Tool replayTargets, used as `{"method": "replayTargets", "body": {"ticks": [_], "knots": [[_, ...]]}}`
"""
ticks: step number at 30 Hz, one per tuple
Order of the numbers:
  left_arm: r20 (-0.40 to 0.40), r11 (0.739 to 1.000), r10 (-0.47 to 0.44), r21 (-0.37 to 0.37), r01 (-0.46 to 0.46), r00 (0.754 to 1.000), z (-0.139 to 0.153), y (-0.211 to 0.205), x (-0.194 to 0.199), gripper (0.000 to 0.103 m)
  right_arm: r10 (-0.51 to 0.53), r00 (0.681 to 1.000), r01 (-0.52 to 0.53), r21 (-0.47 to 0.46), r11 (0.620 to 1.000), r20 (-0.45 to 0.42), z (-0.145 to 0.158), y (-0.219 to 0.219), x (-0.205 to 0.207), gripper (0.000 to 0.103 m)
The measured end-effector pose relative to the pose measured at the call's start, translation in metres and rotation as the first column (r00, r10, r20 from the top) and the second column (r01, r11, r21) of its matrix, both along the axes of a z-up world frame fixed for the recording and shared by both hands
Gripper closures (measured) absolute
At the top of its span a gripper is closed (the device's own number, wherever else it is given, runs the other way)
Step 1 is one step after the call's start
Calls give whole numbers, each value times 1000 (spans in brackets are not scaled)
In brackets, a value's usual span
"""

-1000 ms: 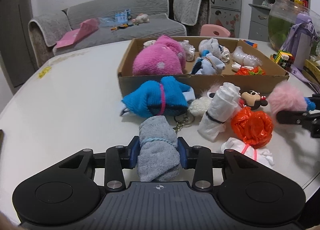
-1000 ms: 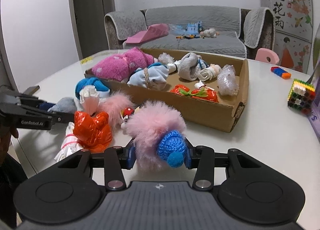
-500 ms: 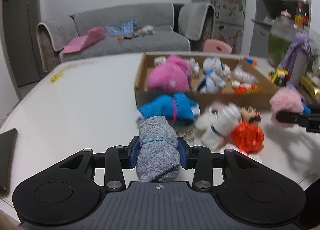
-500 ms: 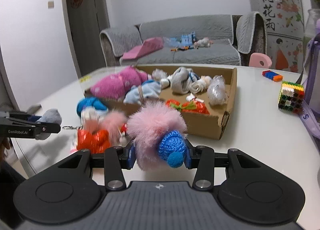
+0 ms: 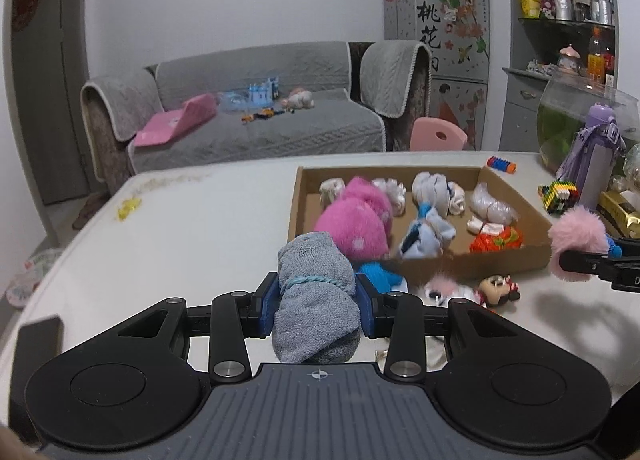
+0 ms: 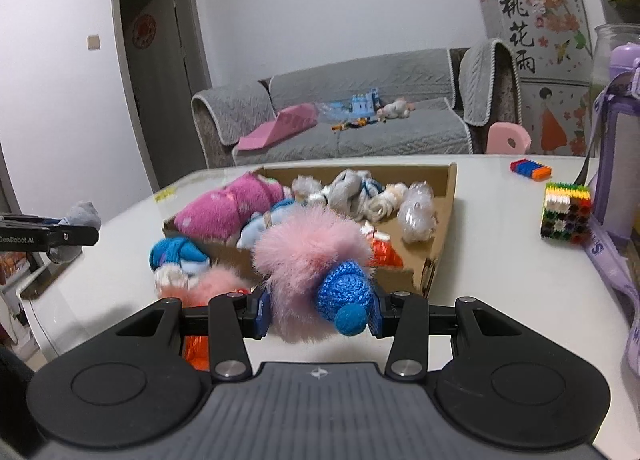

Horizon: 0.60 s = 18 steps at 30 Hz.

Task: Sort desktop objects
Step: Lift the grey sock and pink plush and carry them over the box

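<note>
Two grippers: each carries one soft thing above the bench (image 5: 208,228), with the cardboard box (image 5: 460,260) as landmark.
Left gripper (image 5: 316,300): pinching the grey rolled sock (image 5: 314,308) between its blue pads, clear of the bench, to the left of the box's near-left corner.
Sock's long axis: runs along the fingers, toward the box, with a blue band around its middle.
Box contents: a magenta plush bundle (image 5: 354,224) fills the near-left part; pale bundles and an orange bag lie further right.
Outside the box: a blue knit bundle (image 6: 178,256) and a small mouse-figure toy (image 5: 500,288) rest on the bench just in front of its near wall.
Right gripper (image 6: 318,310): pinching the pink fluffy pompom with its blue crocheted cap (image 6: 316,268), held before the box's near-right corner.
Deciding relation: the box lies ahead of both grippers and below what they carry; each load has to pass over the near wall. I judge the right hand slightly nearer the open right part, while the left faces the crowded magenta corner.
Left view alone: looks down into the box floor and shows free cardboard in the middle.
Right view alone: shows the box's right end wall and the colourful block cube (image 6: 566,214) well to the right of it.
</note>
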<state>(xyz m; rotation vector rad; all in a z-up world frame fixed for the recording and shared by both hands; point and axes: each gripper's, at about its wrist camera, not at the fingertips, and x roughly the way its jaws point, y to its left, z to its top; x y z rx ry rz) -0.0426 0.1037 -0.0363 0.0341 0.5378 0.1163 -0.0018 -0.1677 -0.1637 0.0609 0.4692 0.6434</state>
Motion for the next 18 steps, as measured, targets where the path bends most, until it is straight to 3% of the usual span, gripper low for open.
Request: {"method": "replayTargets", "body": {"ticks": [10, 18], "knots": [[83, 997, -66, 46, 63, 994, 54, -11, 46, 57, -60, 990, 50, 80, 996, 126, 52, -17, 21, 62], [90, 990, -134, 55, 129, 987, 72, -26, 99, 57, -78, 981, 57, 119, 991, 179, 78, -9, 62, 62]]}}
